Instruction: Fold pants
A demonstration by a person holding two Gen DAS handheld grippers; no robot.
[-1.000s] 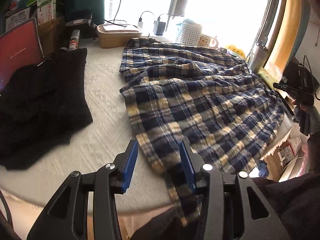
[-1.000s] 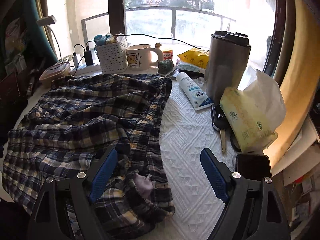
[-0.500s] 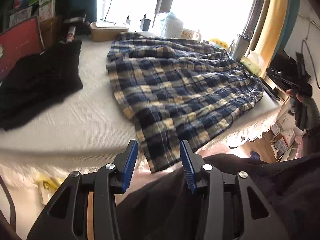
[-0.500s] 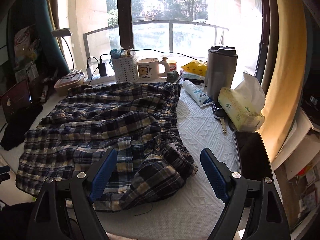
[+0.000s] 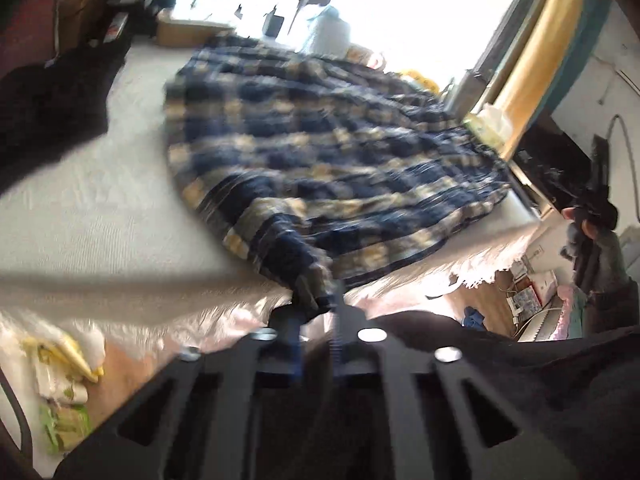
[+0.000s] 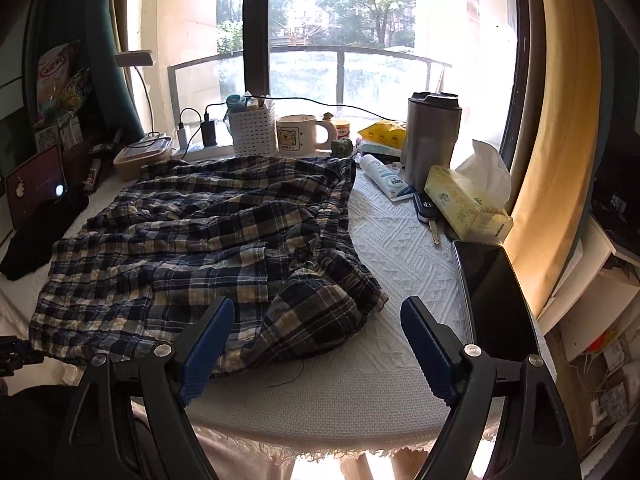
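Note:
The blue and cream plaid pants lie spread and wrinkled on the white textured table cover. In the blurred left wrist view the pants reach the near table edge. My left gripper is shut on the near hem corner of the pants at that edge. My right gripper is open and empty, held back above the near table edge with the crumpled waist end between and beyond its fingers.
A black garment lies at the table's left. Along the window stand a white basket, a mug, a steel tumbler and a tissue pack. A dark tablet lies at the right edge.
My left gripper has closed on the pants' near hem corner and the view has tilted. My right gripper has pulled back and up from the pants, staying open.

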